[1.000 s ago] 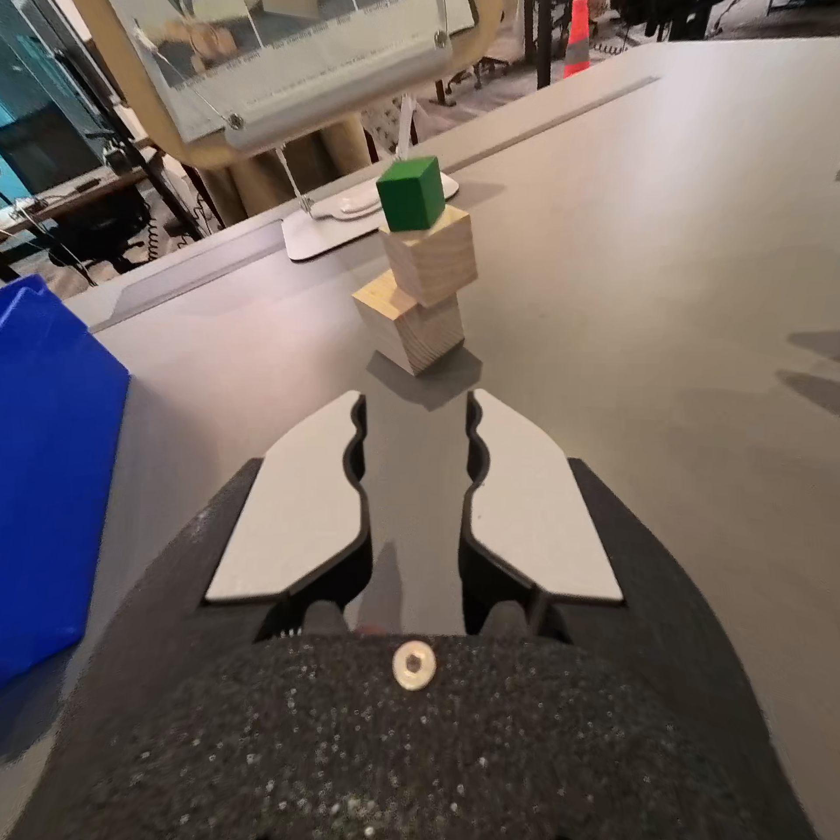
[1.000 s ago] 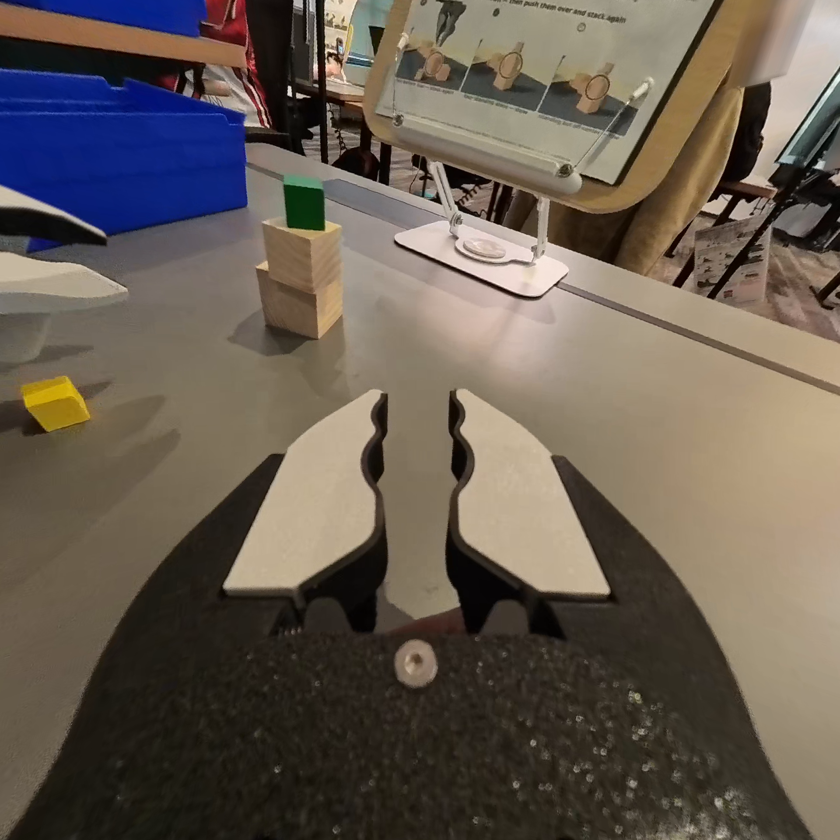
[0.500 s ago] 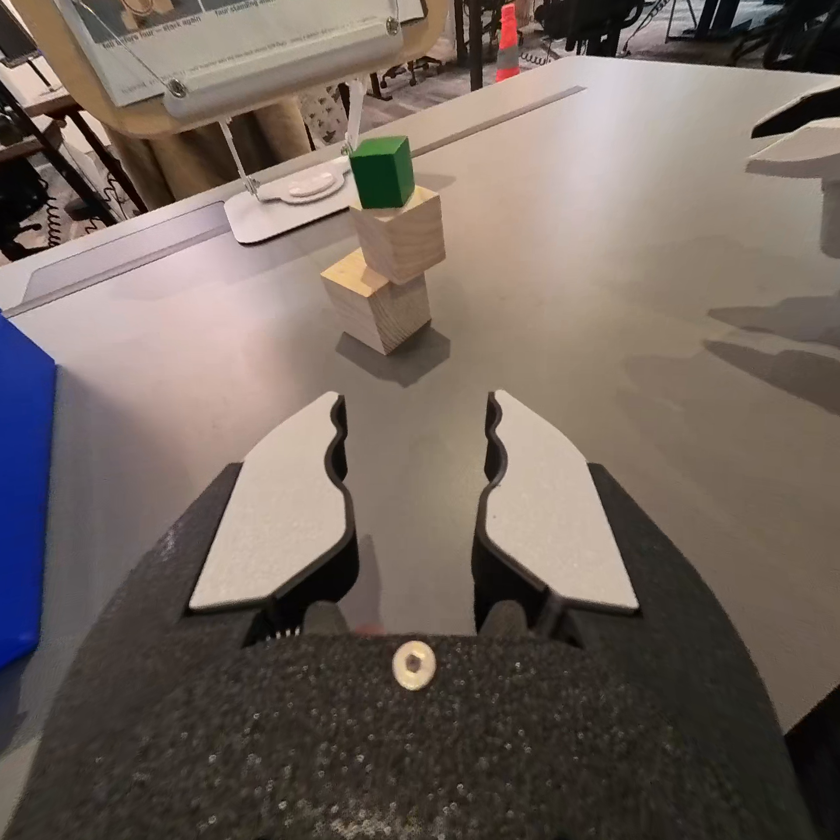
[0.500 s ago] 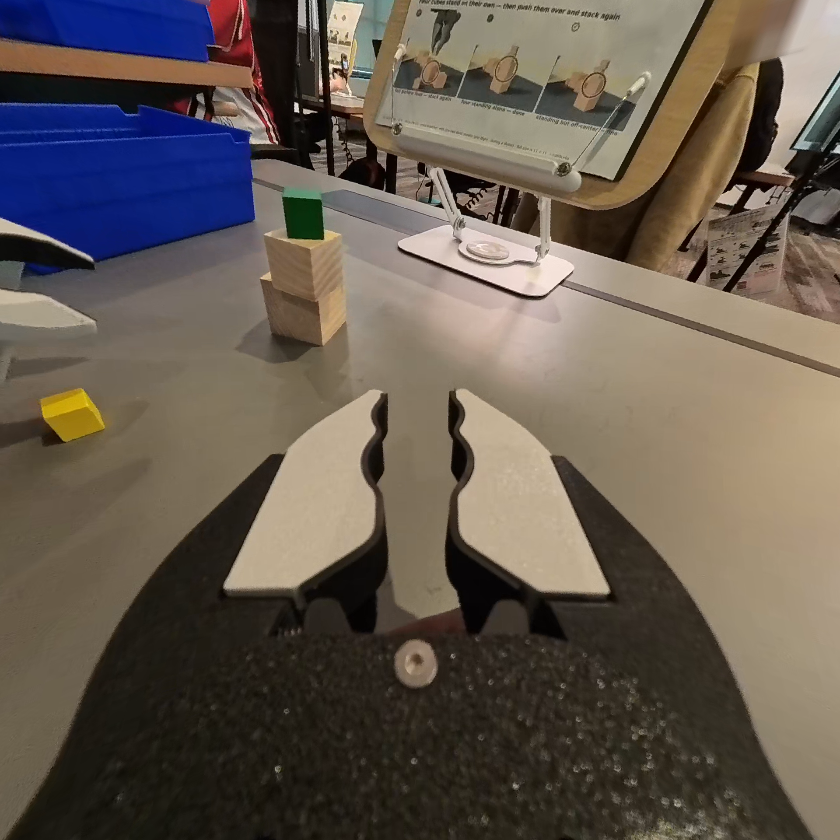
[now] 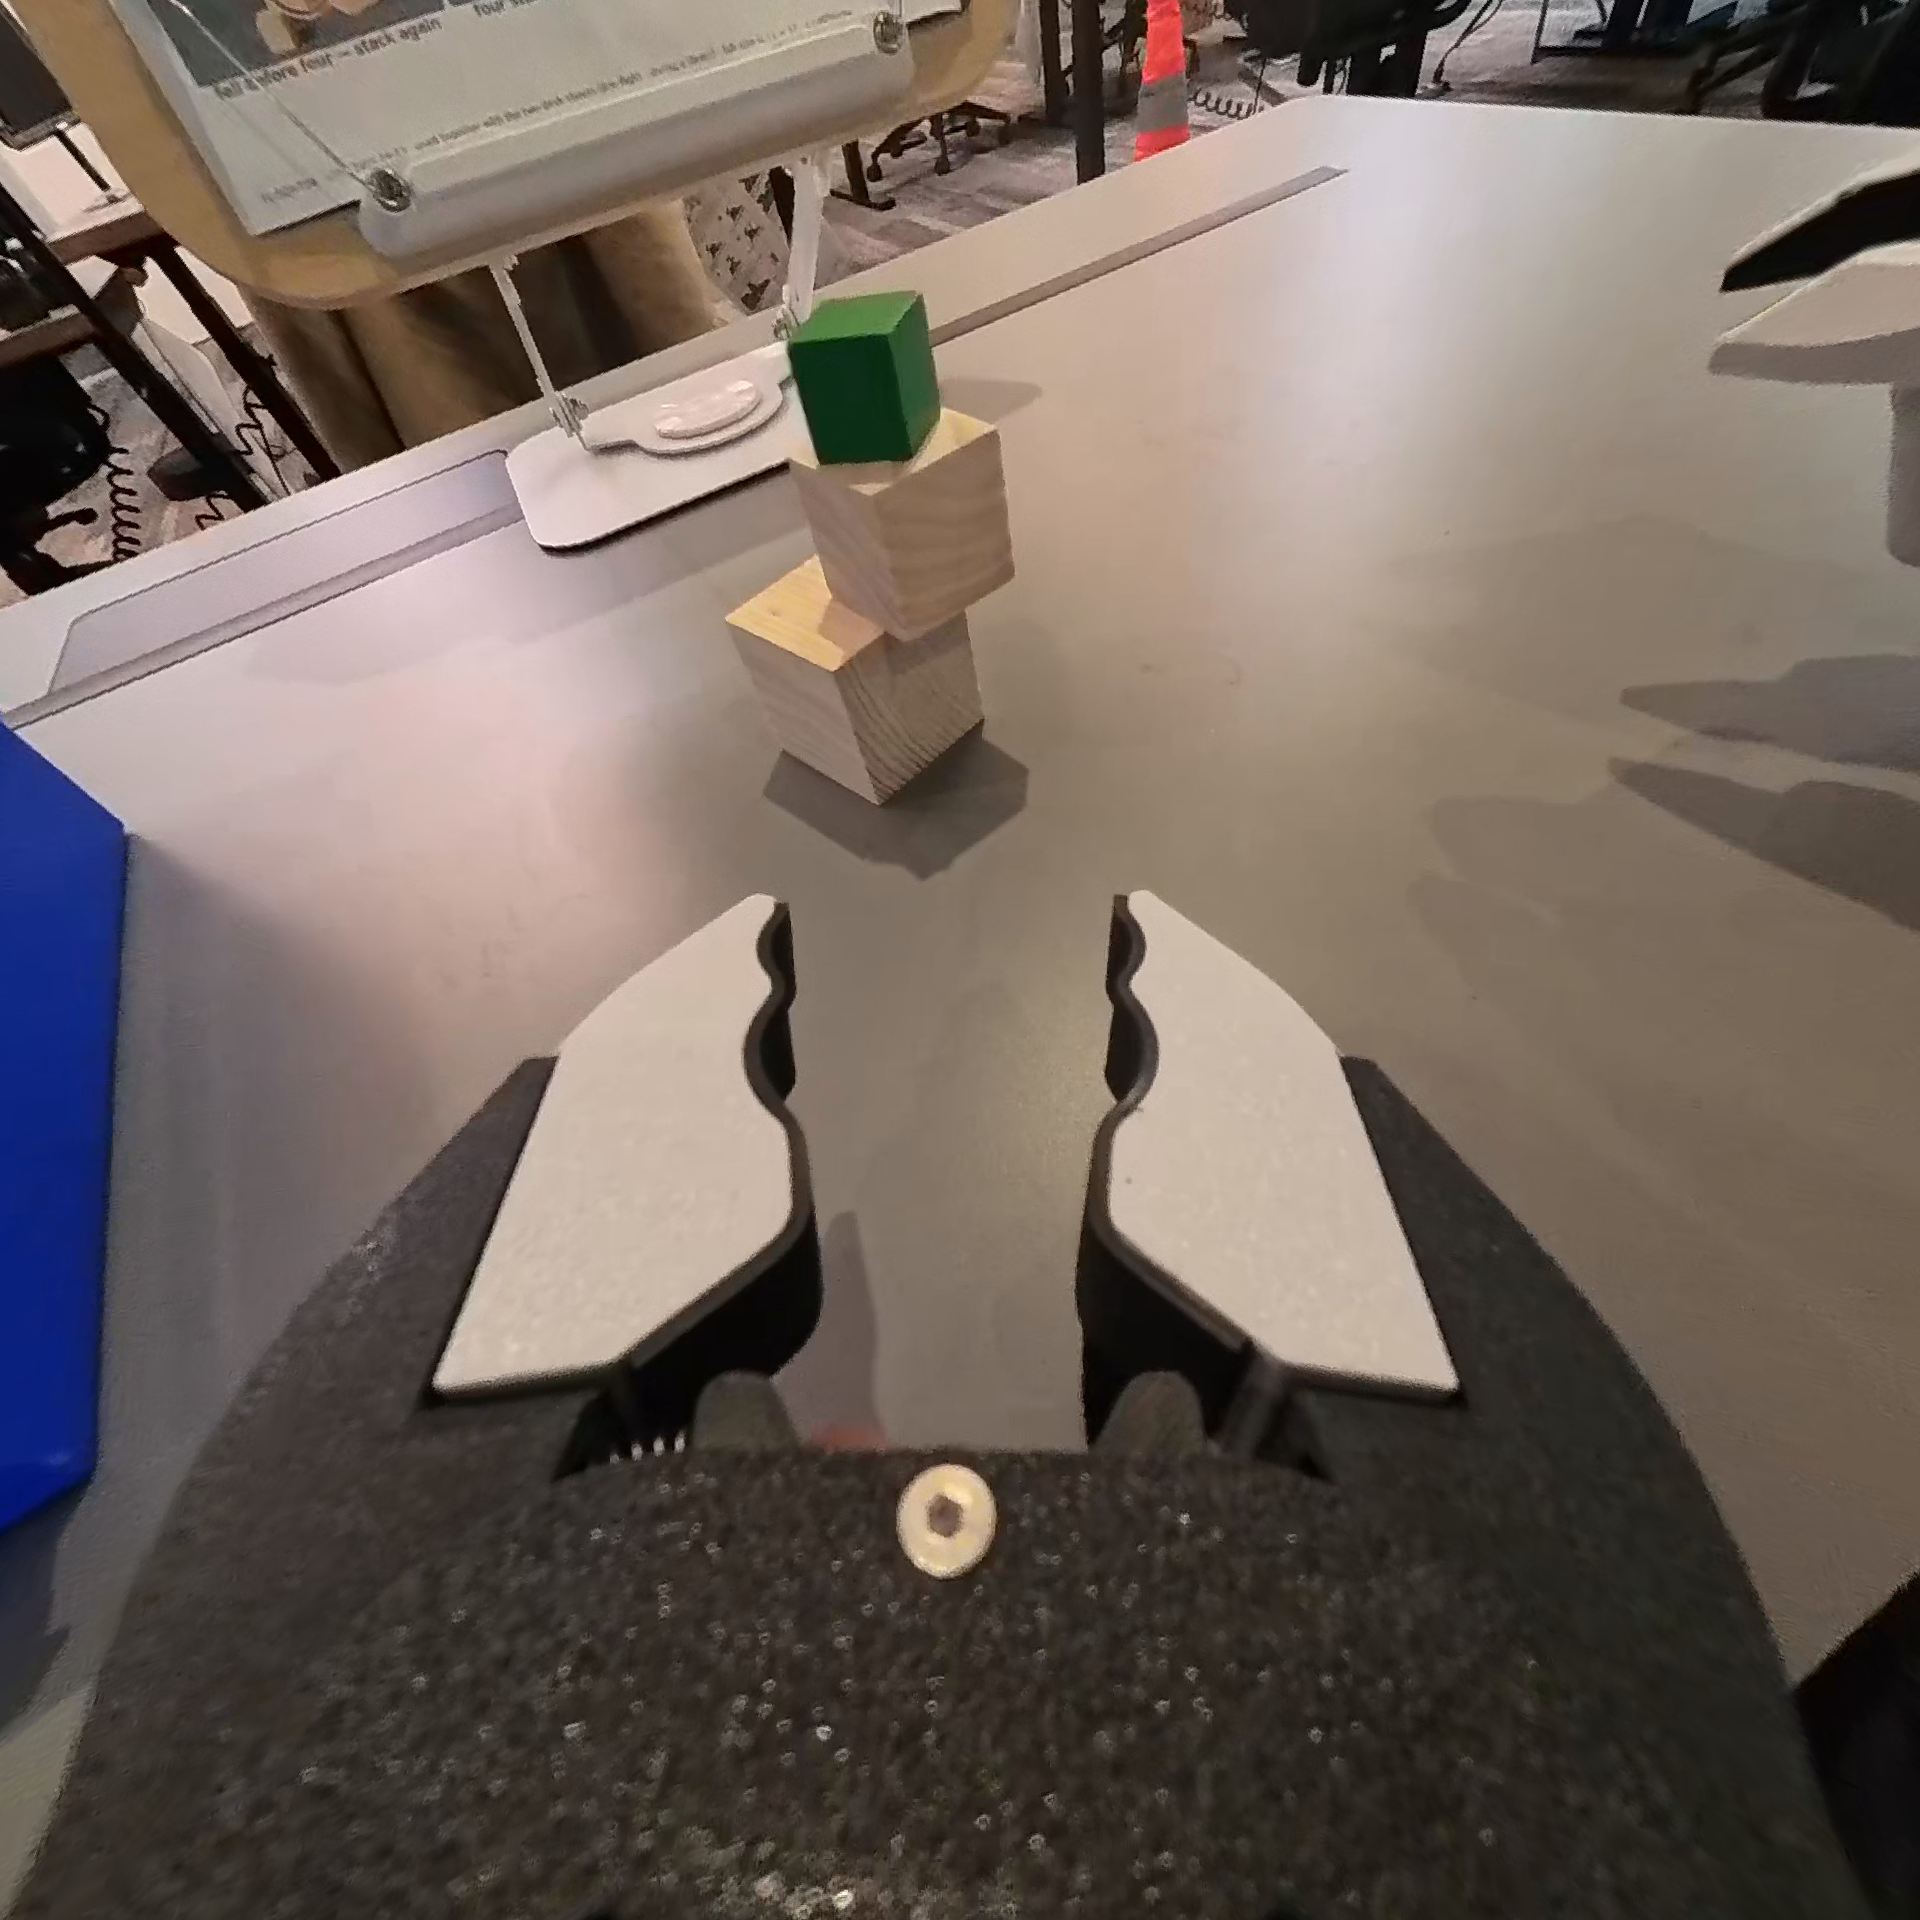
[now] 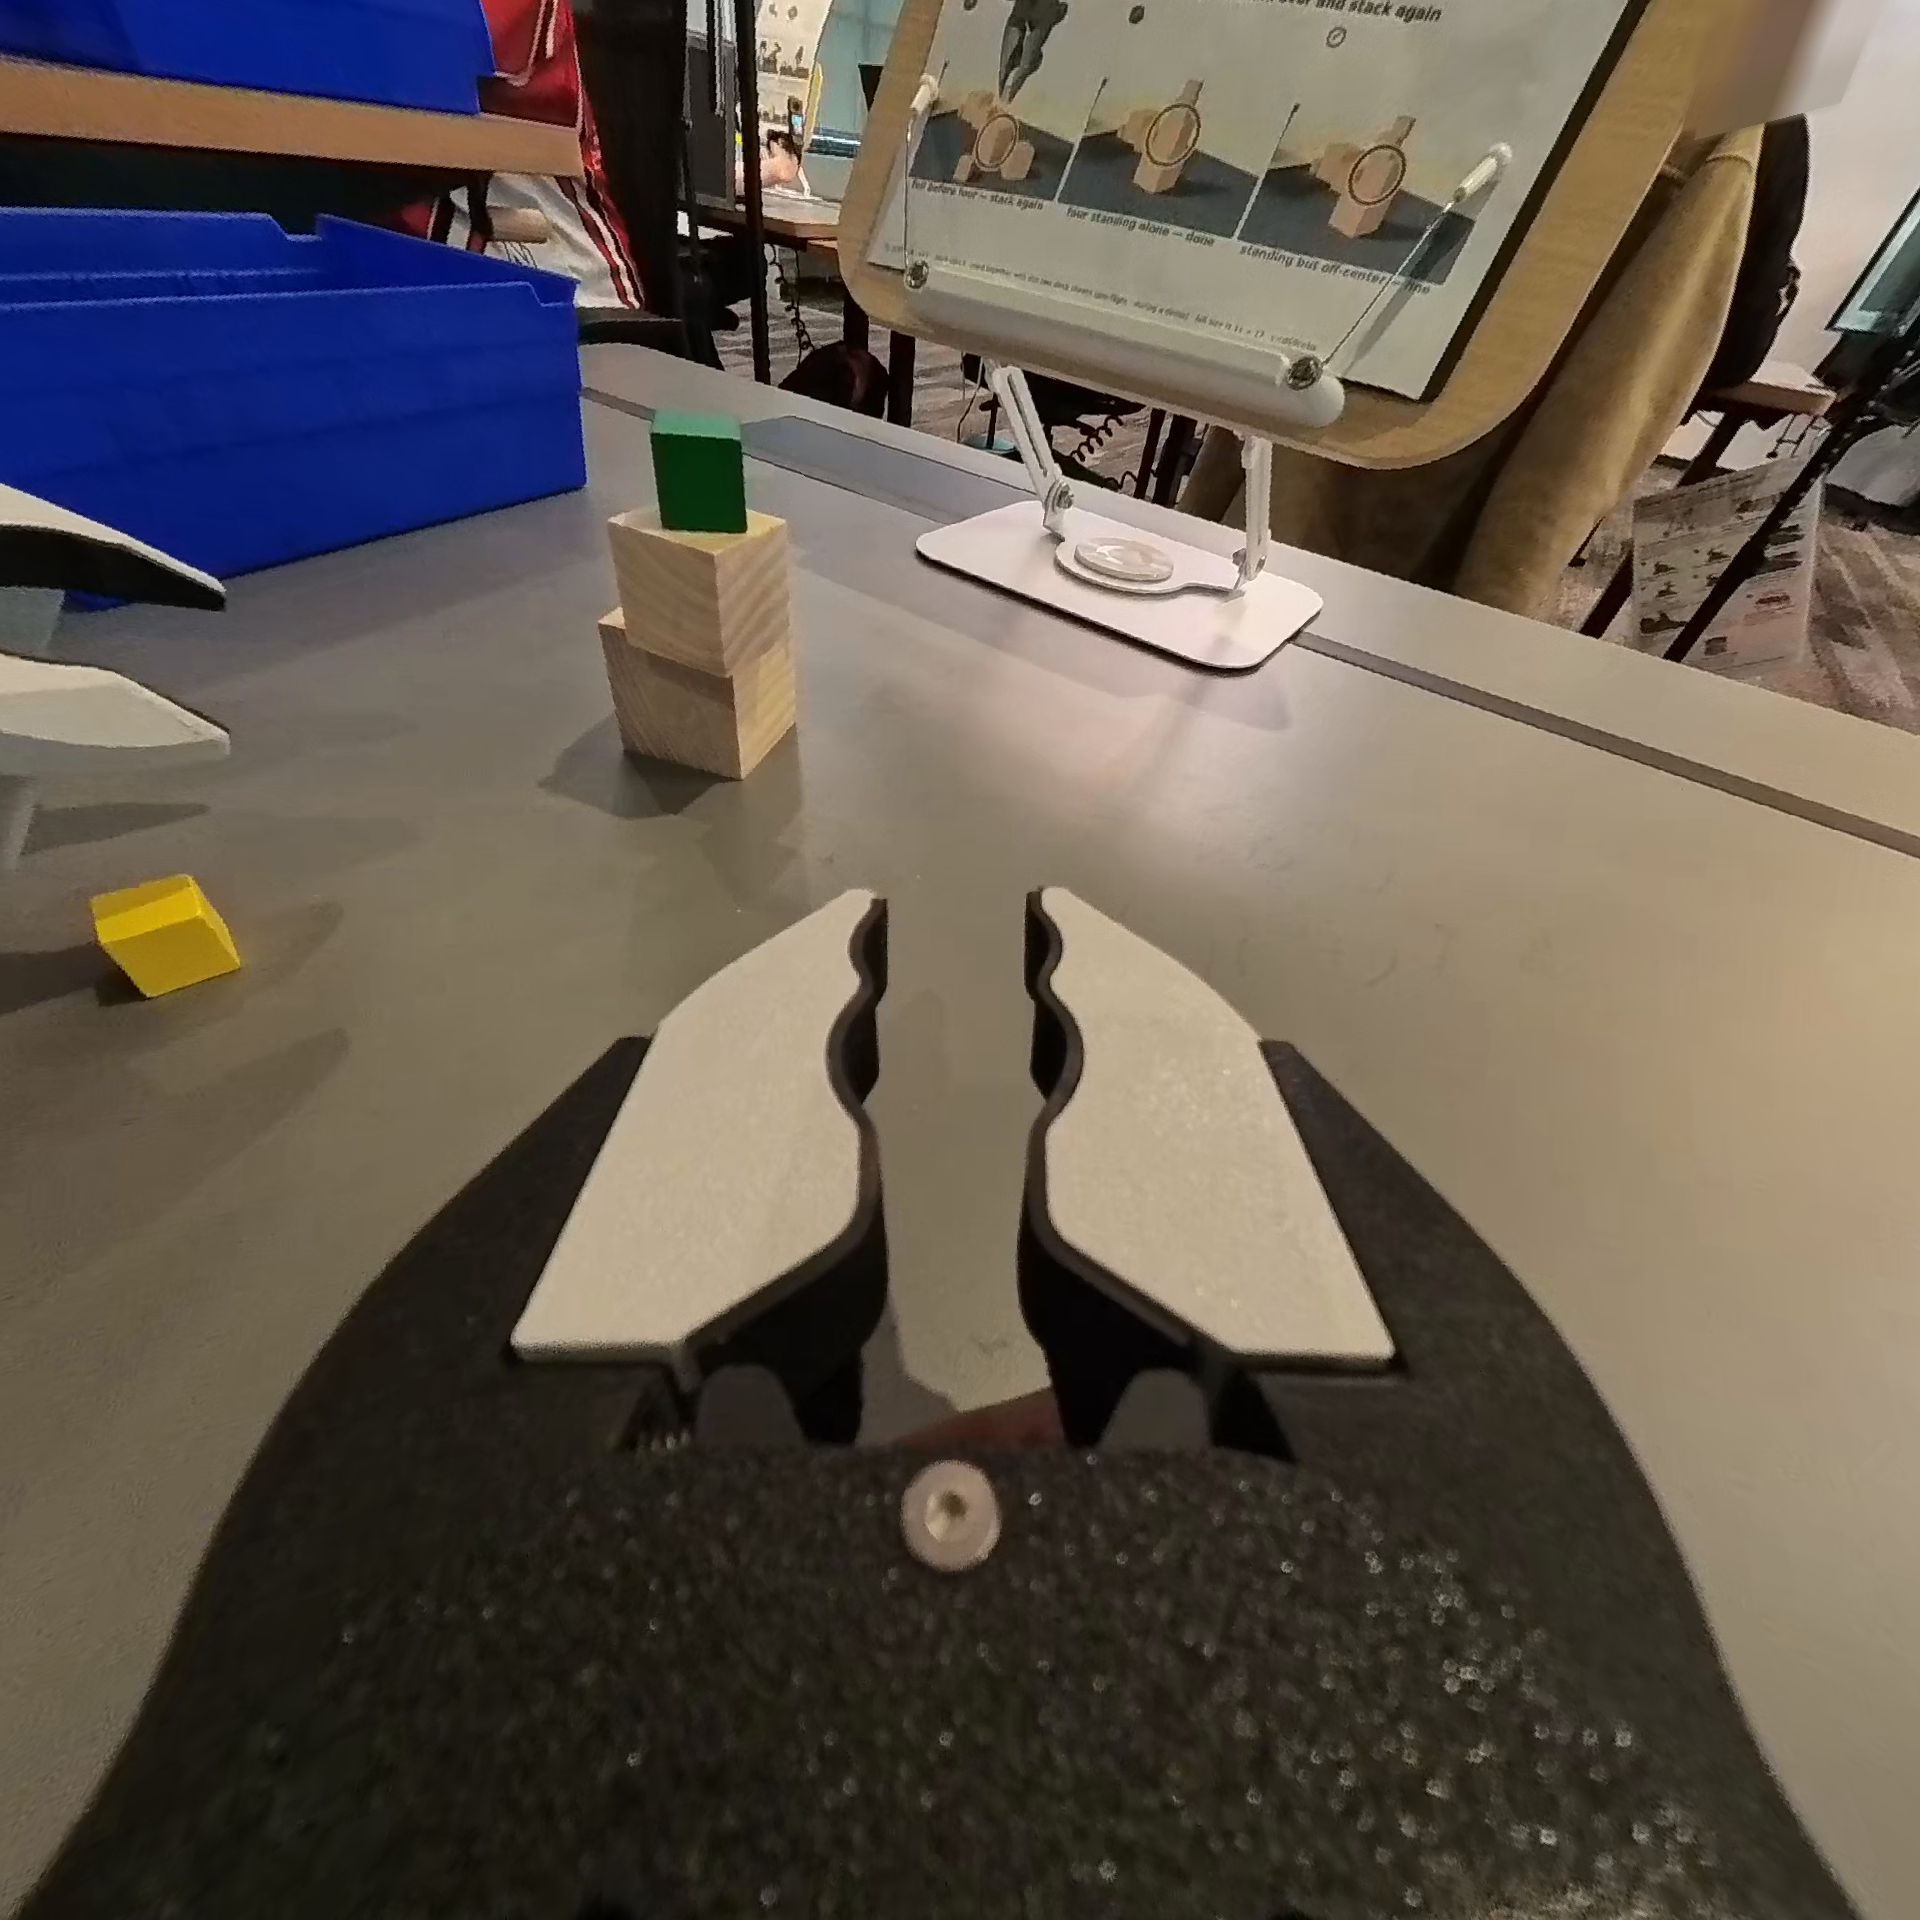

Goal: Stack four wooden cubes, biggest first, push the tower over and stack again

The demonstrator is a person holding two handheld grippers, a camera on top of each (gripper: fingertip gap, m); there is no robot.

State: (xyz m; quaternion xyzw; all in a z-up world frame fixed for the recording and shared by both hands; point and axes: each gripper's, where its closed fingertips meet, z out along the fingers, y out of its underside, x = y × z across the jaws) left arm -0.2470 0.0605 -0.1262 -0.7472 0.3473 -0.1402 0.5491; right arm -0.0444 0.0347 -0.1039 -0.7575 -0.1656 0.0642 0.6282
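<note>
A three-cube tower stands on the grey table [image 5: 1351, 623]: a large plain wooden cube [image 5: 862, 717] at the bottom, a smaller plain wooden cube [image 5: 914, 540] set askew on it, and a green cube [image 5: 862, 379] on top. The tower also shows in the right wrist view [image 6: 707, 623]. A small yellow cube [image 6: 164, 933] lies alone on the table, below the left gripper's fingers [image 6: 104, 644]. My left gripper [image 5: 945, 914] is open and empty, a short way in front of the tower. My right gripper [image 6: 956, 904] is empty, its jaws a narrow gap apart, off to the tower's right.
A blue bin [image 6: 260, 395] stands at the table's left side, its corner in the left wrist view [image 5: 52, 1091]. An instruction board on a white stand [image 6: 1122, 582] sits behind the tower near the far edge. The right gripper's fingers [image 5: 1829, 270] show at the right of the left wrist view. It is some 5 centimeters from my left tips to the small yellow cube [image 6: 164, 933].
My left gripper has opened wider and swung right, so the blue bin has slid out of view. The right gripper has moved slightly closer to the tower. The cubes have not moved.
</note>
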